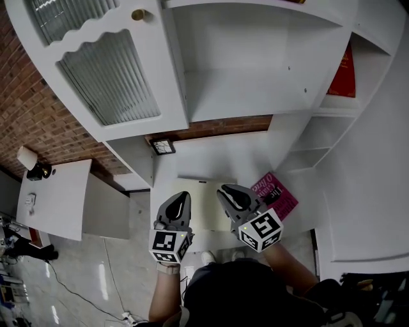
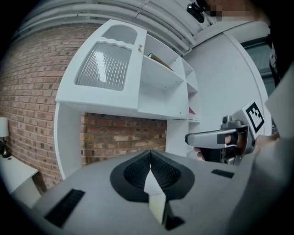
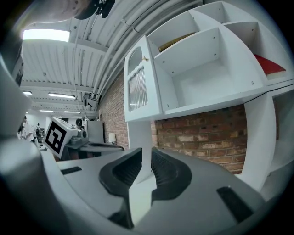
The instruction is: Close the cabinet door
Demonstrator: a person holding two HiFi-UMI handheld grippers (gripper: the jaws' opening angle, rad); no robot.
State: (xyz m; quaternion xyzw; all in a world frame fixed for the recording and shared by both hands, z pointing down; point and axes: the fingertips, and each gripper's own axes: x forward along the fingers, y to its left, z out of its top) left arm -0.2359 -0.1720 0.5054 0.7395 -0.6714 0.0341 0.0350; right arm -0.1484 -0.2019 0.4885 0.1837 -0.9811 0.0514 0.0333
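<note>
While the person stood at the white desk (image 1: 211,159), the left gripper (image 1: 181,197) and the right gripper (image 1: 229,191) were held side by side above it, both aimed toward the cabinet. The left one's fingers (image 2: 138,170) were pressed together on nothing. The right one's fingers (image 3: 124,170) stood a narrow slit apart, with nothing between them. Beneath them lay a pale pad (image 1: 208,204) and, just to its right, a magenta book (image 1: 278,195). Farther back on the desk, a small framed picture (image 1: 163,146) sat close to the brick wall (image 1: 211,128). Above that, the cabinet door (image 1: 108,70), white with a ribbed glass pane and a brass knob (image 1: 138,14), was swung wide to the left, well apart from both grippers. This left its compartment (image 1: 255,70) exposed. A red book (image 1: 345,73) stood in the shelf to the right.
</note>
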